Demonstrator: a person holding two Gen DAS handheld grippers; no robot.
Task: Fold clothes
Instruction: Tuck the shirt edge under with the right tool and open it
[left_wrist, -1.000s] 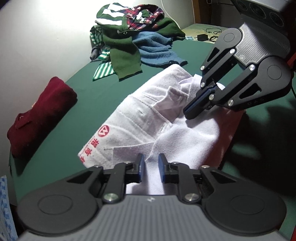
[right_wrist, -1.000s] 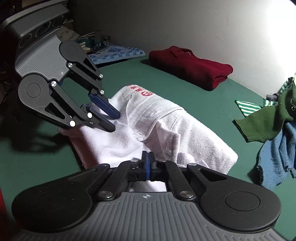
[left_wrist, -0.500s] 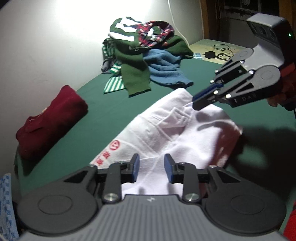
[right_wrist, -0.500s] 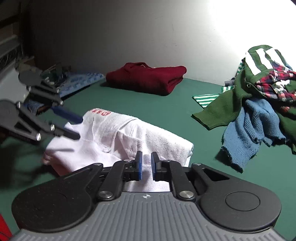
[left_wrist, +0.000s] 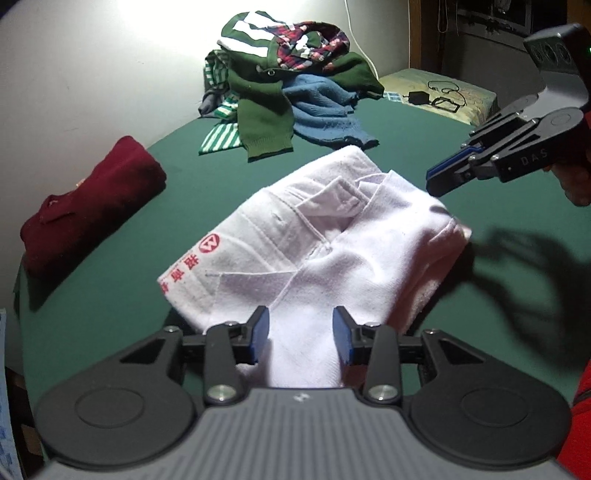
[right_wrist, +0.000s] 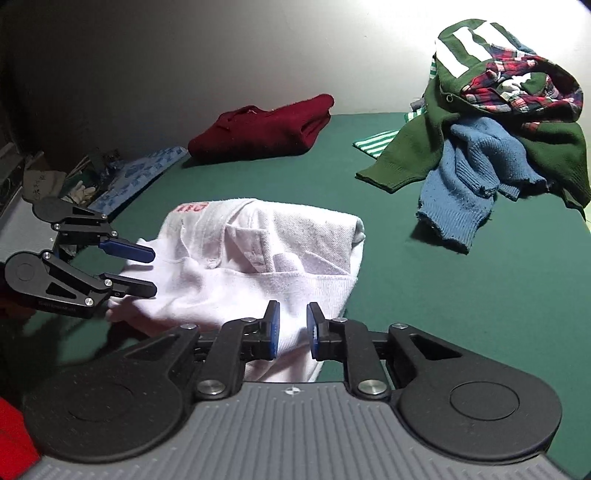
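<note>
In front of you the folded shirt (left_wrist: 325, 236) lies mid-table (left_wrist: 424, 140); a folded sweater (left_wrist: 92, 206) left of it, the clothes pile (left_wrist: 291, 85) behind.

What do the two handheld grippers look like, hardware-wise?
Both match: the left gripper and right gripper each have a ribbed grey body, black linkage arms with silver screws and round black discs. The fingers carry blue pads. The right gripper's side reads "DAS". A red sleeve shows at the edge.
</note>
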